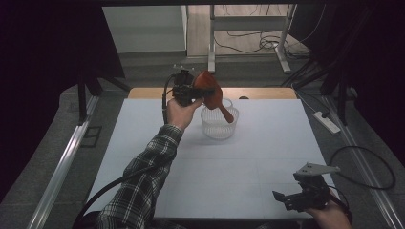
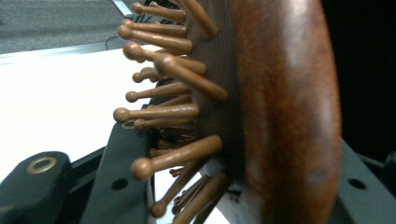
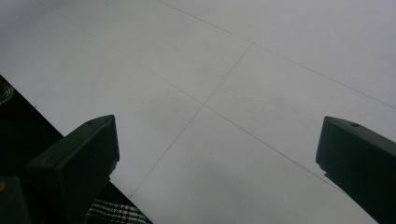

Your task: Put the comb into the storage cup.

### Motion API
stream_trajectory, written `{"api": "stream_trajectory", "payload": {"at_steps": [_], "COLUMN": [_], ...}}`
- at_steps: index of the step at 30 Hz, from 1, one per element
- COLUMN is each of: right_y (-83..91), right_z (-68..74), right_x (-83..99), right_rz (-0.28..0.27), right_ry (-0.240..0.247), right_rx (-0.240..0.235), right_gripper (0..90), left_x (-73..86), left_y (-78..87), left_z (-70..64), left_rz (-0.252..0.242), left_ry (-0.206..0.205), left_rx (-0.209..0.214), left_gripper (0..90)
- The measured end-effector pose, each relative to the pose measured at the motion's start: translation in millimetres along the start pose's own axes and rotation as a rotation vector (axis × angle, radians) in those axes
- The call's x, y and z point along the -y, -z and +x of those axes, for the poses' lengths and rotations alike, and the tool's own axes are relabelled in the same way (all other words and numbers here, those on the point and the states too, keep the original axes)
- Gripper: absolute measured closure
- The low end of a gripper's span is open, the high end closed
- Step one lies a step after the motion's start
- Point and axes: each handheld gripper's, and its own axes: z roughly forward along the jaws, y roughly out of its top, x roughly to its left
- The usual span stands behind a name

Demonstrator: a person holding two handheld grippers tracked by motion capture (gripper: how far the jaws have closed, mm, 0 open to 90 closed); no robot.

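Note:
A reddish-brown wooden hairbrush [image 1: 212, 94] hangs tilted over a clear ribbed plastic bowl [image 1: 218, 125] at the far middle of the white table, its handle pointing down toward the bowl's rim. My left gripper [image 1: 193, 89] is shut on the brush head. In the left gripper view the brush's wooden back [image 2: 285, 107] and its round-tipped bristle pins [image 2: 159, 112] stand between the black jaws. My right gripper [image 1: 291, 196] rests open near the table's front right corner, its jaws wide apart over bare tabletop [image 3: 243, 93].
The white table [image 1: 248, 162] has a wooden strip along its far edge. A power strip [image 1: 326, 121] and cables lie on the floor at the right. A desk frame [image 1: 248, 28] stands beyond the table. A plaid sleeve [image 1: 143, 186] crosses the front left.

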Motion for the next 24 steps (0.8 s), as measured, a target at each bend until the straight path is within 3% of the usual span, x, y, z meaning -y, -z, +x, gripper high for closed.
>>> {"api": "stream_trajectory", "payload": {"at_steps": [18,24], "right_y": [-1.7,-2.7], "right_z": [0.8,1.3], "right_x": [-0.4,-0.7], "right_rz": [0.015,0.024], "right_ry": [0.005,0.018], "right_rx": [-0.002,-0.002], "right_gripper": [0.0,0.4], "left_x": [18.3,24.1], "left_y": [-22.3,-26.3], "left_z": [5.9,12.0], "left_rz": [0.042,0.045], "left_ry": [-0.001,0.023], "left_rx": [-0.039,-0.034], "left_gripper": [57.7,57.6]}}
